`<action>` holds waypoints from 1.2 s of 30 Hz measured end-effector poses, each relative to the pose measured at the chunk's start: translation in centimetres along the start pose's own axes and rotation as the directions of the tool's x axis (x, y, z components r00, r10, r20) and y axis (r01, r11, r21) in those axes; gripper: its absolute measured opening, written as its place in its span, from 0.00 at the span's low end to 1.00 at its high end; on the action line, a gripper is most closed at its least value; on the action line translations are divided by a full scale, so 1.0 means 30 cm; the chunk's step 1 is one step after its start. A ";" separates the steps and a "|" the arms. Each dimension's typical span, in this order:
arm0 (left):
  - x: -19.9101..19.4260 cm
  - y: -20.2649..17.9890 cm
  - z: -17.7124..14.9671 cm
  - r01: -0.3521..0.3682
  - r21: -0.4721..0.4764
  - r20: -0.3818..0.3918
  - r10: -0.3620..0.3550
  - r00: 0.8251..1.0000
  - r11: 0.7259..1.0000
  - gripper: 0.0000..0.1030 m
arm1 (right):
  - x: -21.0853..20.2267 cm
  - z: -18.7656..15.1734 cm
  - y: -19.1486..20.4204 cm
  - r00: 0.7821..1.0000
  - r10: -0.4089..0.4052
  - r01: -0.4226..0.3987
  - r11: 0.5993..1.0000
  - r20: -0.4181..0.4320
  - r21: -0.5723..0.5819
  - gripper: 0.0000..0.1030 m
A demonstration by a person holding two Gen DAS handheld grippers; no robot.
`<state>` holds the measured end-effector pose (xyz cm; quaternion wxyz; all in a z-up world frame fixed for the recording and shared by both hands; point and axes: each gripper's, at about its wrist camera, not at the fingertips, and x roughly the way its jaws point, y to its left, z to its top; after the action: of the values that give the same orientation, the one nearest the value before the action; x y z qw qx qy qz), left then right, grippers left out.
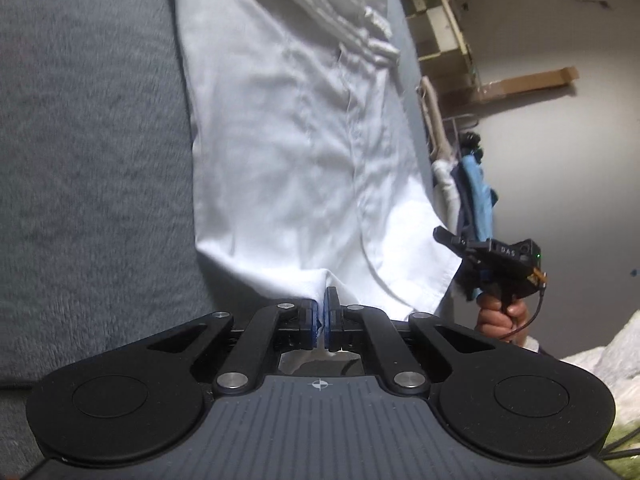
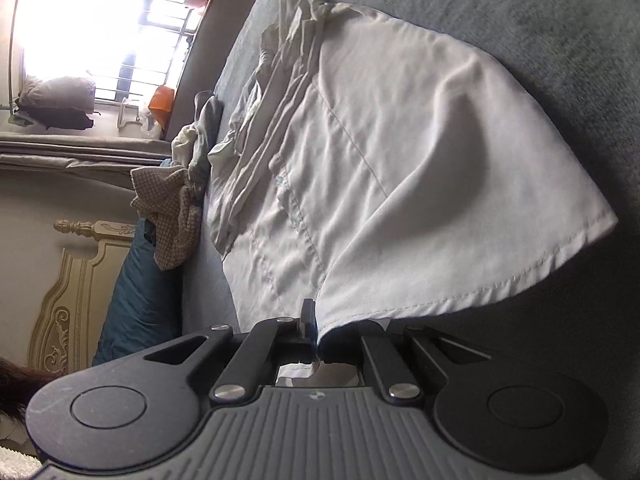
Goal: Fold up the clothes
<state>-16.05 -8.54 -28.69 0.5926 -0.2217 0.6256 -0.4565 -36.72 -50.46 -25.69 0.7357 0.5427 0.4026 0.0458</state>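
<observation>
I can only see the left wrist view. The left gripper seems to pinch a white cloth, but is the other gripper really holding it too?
Observer: Yes. In the right wrist view the right gripper is shut on the hem of the same white garment.
Operator: What lies past the cloth on that side?
Observer: A loose pile of other clothes, with a checked piece hanging off the grey bed cover.
Operator: Anything else I am missing?
Observer: A bright barred window and a carved cream headboard at the side.
</observation>
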 end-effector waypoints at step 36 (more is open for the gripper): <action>-0.252 0.034 0.747 0.030 -0.030 0.482 -0.012 0.876 0.999 0.01 | 0.568 0.684 0.534 0.996 0.077 -0.091 0.924 -0.053 -0.372 0.01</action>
<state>6.89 -8.76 -22.80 0.7205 -0.3458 0.4641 -0.3819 -6.17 -50.98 -19.75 0.8153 0.4084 0.3766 0.1634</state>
